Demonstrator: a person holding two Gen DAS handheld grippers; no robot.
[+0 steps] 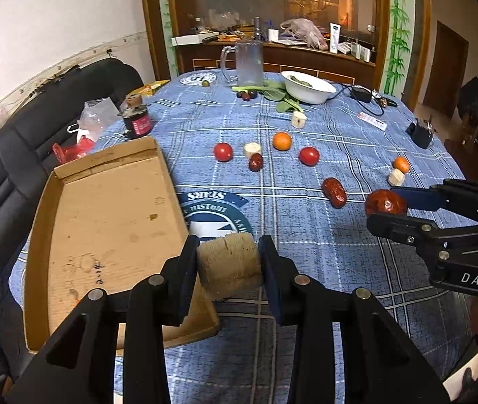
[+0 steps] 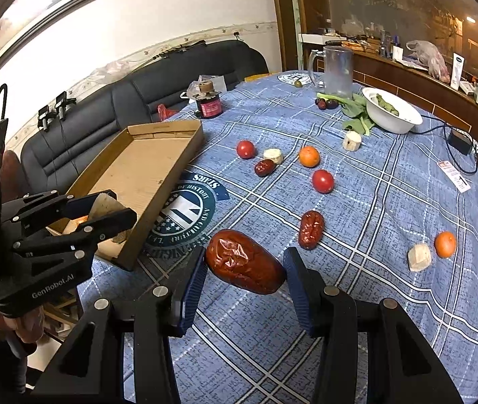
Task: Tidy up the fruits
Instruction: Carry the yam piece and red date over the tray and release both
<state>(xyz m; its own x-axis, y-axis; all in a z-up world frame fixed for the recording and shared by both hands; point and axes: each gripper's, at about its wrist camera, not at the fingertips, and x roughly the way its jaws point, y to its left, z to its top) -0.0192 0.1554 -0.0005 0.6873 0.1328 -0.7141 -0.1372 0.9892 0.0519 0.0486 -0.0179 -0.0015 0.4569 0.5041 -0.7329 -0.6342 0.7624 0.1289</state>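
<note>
Room: a dining room with a black sofa [image 1: 36,155] on the left and a wooden cabinet with glass behind the table.
Table: a blue checked tablecloth [image 1: 306,235] covers it, printed with round badges.
Cardboard tray [image 1: 104,229]: open and shallow, at the table's near left edge.
White bowl [image 1: 308,87]: far side, holding green leaves, just right of a glass mug [image 1: 249,62].
Left gripper [image 1: 228,262]: held above the tray's near right corner, clamped on a pale banana chunk [image 1: 228,264].
Right gripper [image 2: 244,271]: held above the cloth to the right of the tray, pinching a wrinkled red date [image 2: 244,262] by its ends.
Loose fruit, middle of the table: two tomatoes [image 1: 223,151], an orange [image 1: 282,141], a banana piece [image 1: 252,149] touching a small date [image 1: 256,162].
Loose fruit, nearer right: another date [image 1: 334,192], and a small orange [image 1: 401,164] beside a banana piece [image 1: 396,176].
</note>
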